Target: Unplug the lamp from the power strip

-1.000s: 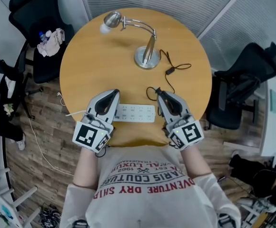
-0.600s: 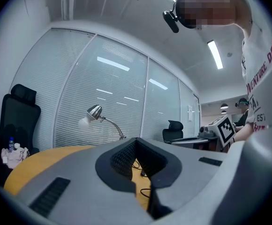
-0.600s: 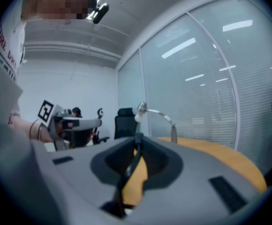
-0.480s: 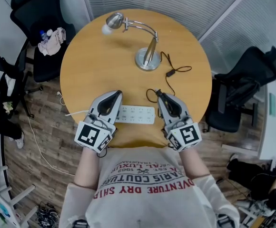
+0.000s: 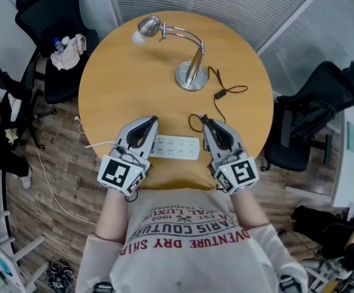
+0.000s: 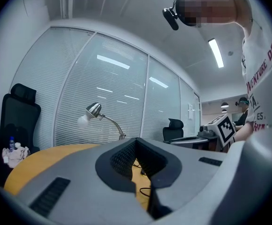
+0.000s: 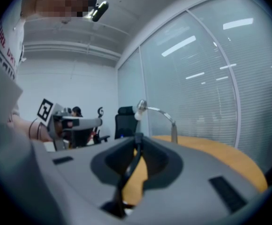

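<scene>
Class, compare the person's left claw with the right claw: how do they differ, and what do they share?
The right claw is shut on the black lamp cord; the left claw holds nothing, jaws slightly apart. The left claw sits at the left end of the white power strip, the right claw by its right end. Both are grey and carry a marker cube.

Count on site:

- Table (image 5: 122, 84): one, round.
- Lamp (image 5: 190, 72): one.
- Power strip (image 5: 177, 146): one.
- Cord (image 5: 226, 92): one, black.
- Grippers: two, the left gripper (image 5: 149, 121) and the right gripper (image 5: 203, 120).
- Marker cubes: two, one per gripper.
- Chairs: two confirmed, black, one upper left (image 5: 49, 17) and one at right (image 5: 314, 108). A dark shape at the far left edge cannot be classed.
- Floor cable (image 5: 49, 188): one, white.
- Cloth (image 5: 70, 50): one bundle.
- Bottle (image 5: 57, 43): one.
</scene>
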Demonstrator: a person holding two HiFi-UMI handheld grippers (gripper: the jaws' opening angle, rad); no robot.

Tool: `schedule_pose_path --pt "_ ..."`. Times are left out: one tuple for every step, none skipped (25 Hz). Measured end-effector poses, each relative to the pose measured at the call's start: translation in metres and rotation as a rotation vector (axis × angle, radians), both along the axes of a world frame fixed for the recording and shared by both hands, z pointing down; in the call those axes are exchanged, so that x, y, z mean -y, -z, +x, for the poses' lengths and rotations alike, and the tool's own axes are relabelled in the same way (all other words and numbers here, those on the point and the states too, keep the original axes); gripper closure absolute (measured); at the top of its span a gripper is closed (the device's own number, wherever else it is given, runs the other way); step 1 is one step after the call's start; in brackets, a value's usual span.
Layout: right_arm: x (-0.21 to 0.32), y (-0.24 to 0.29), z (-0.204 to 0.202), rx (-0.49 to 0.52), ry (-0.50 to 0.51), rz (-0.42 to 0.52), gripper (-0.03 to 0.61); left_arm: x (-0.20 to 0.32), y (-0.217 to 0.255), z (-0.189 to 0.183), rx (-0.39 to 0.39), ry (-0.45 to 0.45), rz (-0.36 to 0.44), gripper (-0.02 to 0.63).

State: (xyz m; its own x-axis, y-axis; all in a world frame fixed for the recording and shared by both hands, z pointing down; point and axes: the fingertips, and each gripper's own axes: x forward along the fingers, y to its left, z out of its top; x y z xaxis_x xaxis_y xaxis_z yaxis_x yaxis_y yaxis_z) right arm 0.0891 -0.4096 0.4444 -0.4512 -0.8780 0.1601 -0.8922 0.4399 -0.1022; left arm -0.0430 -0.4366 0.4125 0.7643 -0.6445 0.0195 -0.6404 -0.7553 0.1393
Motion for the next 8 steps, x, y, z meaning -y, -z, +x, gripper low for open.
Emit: schedule_pose_path --pt "0.0004 0.0 -0.0005 -0.002 0.0 0.0 0.506 0.0007 -0.0005 -0.0004 0.0 0.001 -0.002 0.584" --pt "0.0007 -0.0001 -0.0011 -0.004 0.001 0.0 0.506 0.0012 -0.001 -0.0009 0.0 0.002 -0.004 0.584" --pt "0.0007 -0.0004 -0.0017 -0.006 0.001 -0.001 0.506 0.0015 -0.0015 -0.0014 0.0 0.002 -0.006 0.584" --pt "0.0006 -0.0009 -0.0021 -0.008 0.002 -0.002 0.506 0.0017 -0.002 -0.0015 0.0 0.002 -0.007 0.584" --pt "0.0003 -0.0016 -0.0021 -0.009 0.002 -0.004 0.506 0.0018 -0.0027 -0.0012 0.0 0.001 -0.007 0.584" --pt "-0.0002 -0.0026 -0.0018 -0.01 0.001 -0.006 0.506 0.0017 -0.0036 -0.0005 0.001 0.0 -0.008 0.584" --pt "-0.0009 -0.0038 -0.0013 -0.012 0.0 -0.008 0.506 0.0014 -0.0047 0.0004 0.002 -0.003 -0.009 0.584" --pt "-0.0016 -0.005 -0.0007 -0.013 -0.001 -0.01 0.506 0.001 -0.0058 0.0015 0.003 -0.006 -0.01 0.584"
